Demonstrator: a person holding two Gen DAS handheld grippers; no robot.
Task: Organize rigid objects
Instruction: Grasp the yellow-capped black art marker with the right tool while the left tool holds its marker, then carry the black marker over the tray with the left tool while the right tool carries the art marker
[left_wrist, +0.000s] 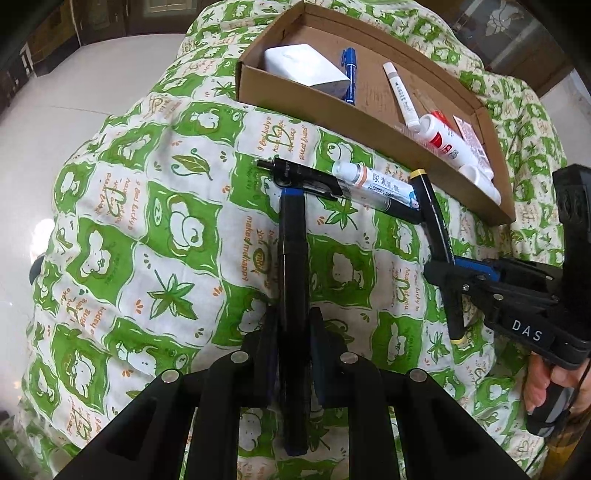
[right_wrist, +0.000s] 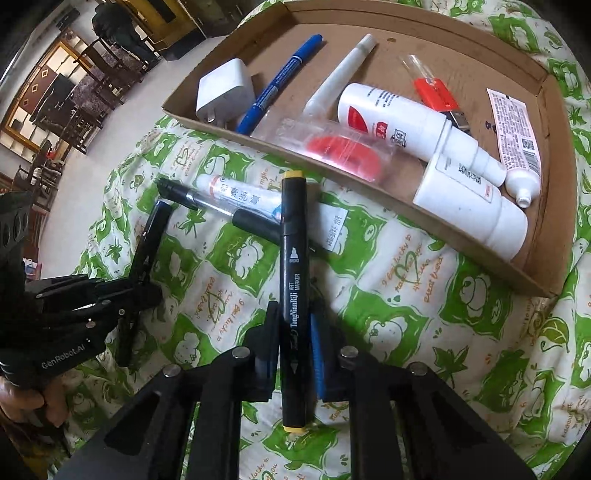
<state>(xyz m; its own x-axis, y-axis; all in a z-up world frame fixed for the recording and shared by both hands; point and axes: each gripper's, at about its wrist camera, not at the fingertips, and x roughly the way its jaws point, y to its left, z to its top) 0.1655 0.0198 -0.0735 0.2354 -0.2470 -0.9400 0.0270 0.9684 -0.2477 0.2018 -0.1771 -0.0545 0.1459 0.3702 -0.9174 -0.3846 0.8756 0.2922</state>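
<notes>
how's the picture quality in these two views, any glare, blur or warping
Left wrist view: strong fisheye bending, dark vignette corners, blown-out glare on the pale floor; the cardboard tray and left gripper stay sharp. Right wrist view: same warping, even daylight, print on the art marker readable, soft glare on the clear plastic case.

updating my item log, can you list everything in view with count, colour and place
cardboard tray: 1, brown, on the quilt
charger plug: 1, white, tray's left end
blue marker: 1, in tray beside the plug
white pen: 1, in tray
clear case: 1, red inside, against tray's near wall
white bottles: 2, one with a red label, tray's right part
small dropper bottle: 1, white, tray's right end
red usb stick: 1, in tray
ointment tube: 1, white, on quilt
black pen: 1, on quilt
quilt: 1, green and white
art marker: 1, black, yellow ends, in right hand-held gripper
dark pen: 1, in left hand-held gripper
</notes>
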